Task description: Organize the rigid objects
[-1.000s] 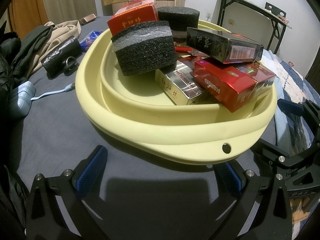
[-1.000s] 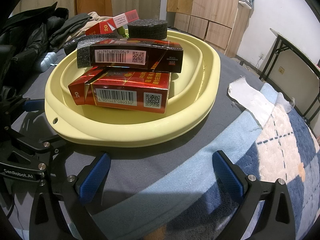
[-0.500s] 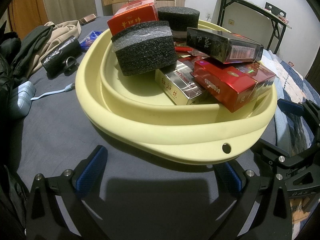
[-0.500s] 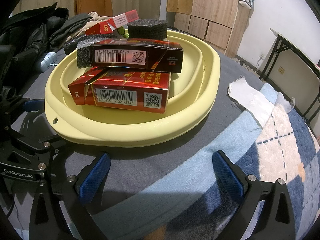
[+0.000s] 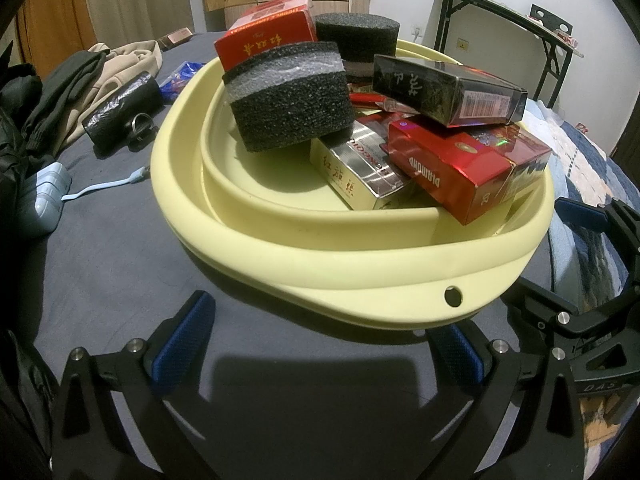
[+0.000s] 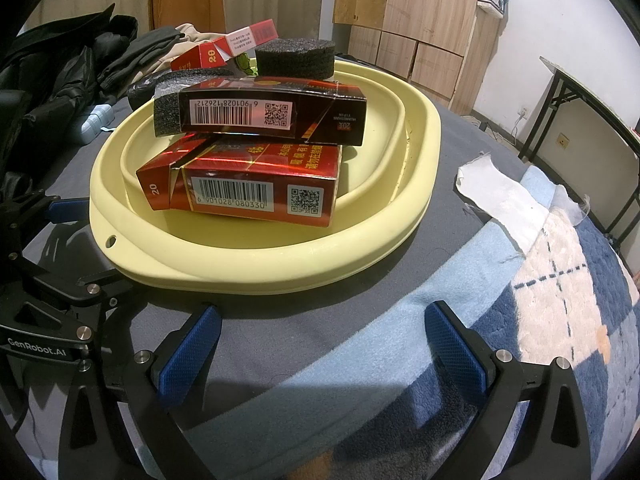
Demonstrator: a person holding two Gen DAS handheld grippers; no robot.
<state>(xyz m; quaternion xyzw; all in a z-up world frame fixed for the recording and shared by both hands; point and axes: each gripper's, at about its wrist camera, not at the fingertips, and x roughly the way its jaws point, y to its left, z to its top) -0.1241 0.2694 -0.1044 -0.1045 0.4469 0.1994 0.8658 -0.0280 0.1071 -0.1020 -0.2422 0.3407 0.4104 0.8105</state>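
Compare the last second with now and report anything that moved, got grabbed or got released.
Nothing visibly changed. Both the left gripper and the right gripper stay open and empty in front of the yellow basin, and the boxes and foam blocks piled inside it lie exactly as before.

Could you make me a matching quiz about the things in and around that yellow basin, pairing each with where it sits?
Things:
1. black box
2. round foam block
3. white cloth
4. pale blue cable

Places:
A. on the bed, outside the basin, on the blanket side
B. on top of the red box
C. far end of the basin
D. on the grey sheet beside the basin

Pairs: 1-B, 2-C, 3-A, 4-D
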